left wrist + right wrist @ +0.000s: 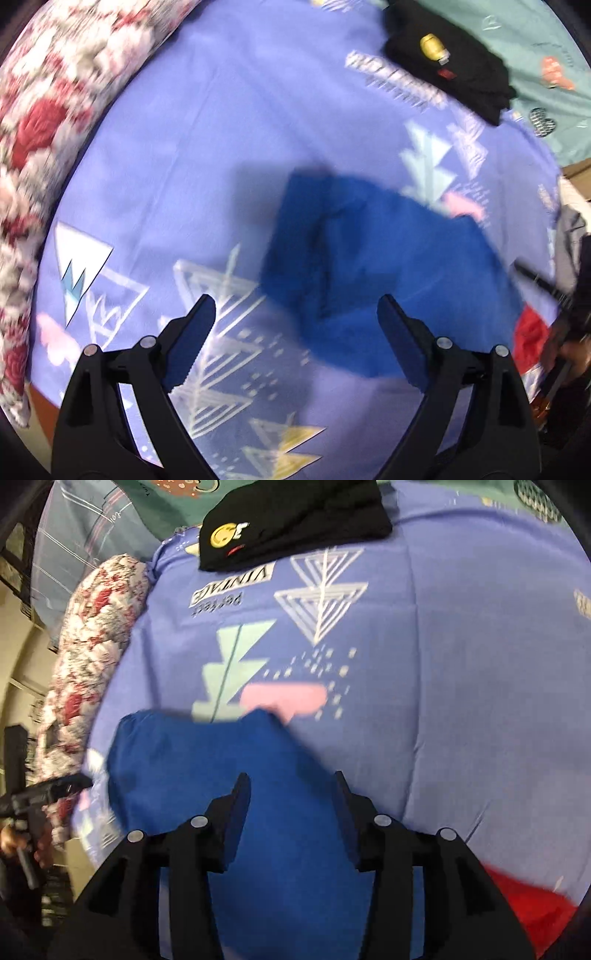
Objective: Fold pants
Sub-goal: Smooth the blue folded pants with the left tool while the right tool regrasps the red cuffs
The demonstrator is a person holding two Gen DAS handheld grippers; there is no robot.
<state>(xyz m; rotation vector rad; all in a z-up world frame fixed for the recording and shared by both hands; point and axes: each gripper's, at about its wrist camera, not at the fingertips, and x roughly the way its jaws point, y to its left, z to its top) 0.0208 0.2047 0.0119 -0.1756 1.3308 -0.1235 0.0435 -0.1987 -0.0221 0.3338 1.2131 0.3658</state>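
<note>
The blue pants lie bunched in a partly folded heap on the purple patterned bedsheet. My left gripper hovers over their near edge, its jaws wide open and holding nothing. In the right wrist view the blue pants spread under and between the fingers of my right gripper. Its jaws stand partly apart above the cloth, and the pads do not visibly press on it. Motion blur softens both views.
A folded black garment with a yellow smiley lies at the far side of the bed. A floral quilt runs along the left edge. A red cloth lies beside the pants.
</note>
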